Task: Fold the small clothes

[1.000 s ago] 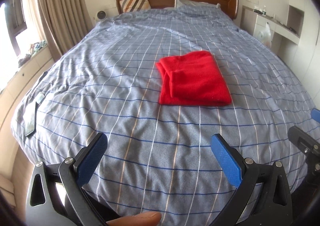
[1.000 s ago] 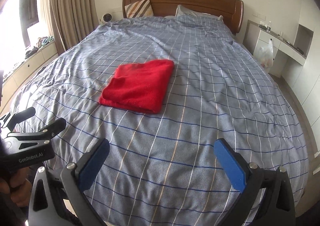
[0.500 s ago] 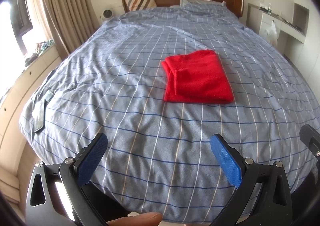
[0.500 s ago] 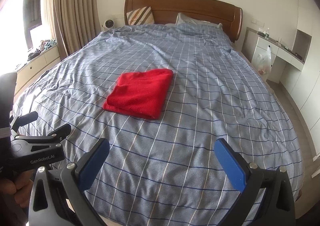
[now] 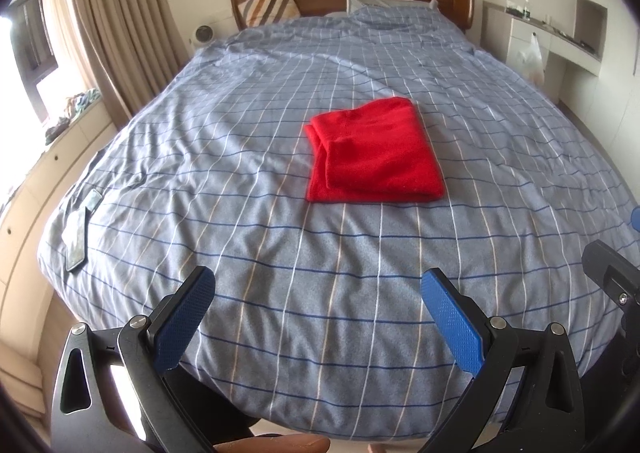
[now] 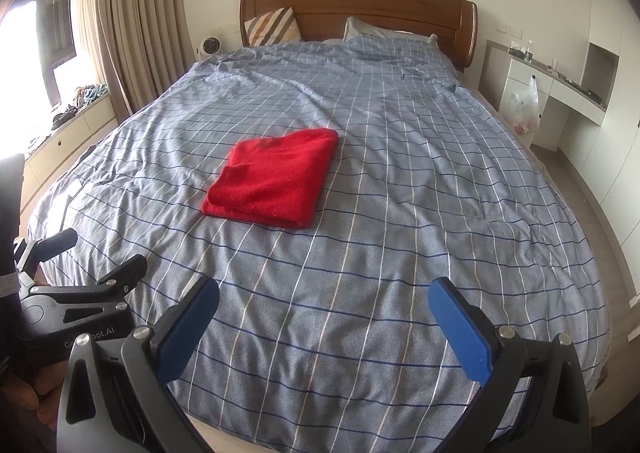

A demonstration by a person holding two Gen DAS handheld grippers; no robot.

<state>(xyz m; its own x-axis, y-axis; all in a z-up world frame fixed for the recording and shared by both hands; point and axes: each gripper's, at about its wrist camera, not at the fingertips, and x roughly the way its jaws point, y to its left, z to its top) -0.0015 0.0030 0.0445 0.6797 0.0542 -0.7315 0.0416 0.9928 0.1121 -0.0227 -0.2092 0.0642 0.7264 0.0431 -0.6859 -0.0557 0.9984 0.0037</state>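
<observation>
Wide bed with the grey-blue checked duvet (image 5: 248, 181) fills both views; wooden headboard (image 6: 360, 13) at the far end, both tools held back over the foot edge.

Red fleece garment, folded into a flat rectangle (image 5: 376, 151), lies on the duvet about mid-bed, well apart from both tools, nothing touching it. Long axis runs roughly foot-to-head, slightly skewed. Stacked layer edges show on its left side in the left view; near short edge faces the tools.

Direction: from the left gripper (image 5: 318, 293) it sits ahead and a bit right of centre; from the right gripper (image 6: 324, 301) it's ahead and left (image 6: 276, 183). So it's between the two, roughly equal reach; can't call one nearer.

Both grippers: blue-padded jaws spread wide, holding nothing.

Dark flat phone-like slab (image 5: 76, 239) near the left bed edge, out of the way.

Judgement: the fold looks finished. Any further move means going straight forward with both tools converging inward on the near short edge.
</observation>
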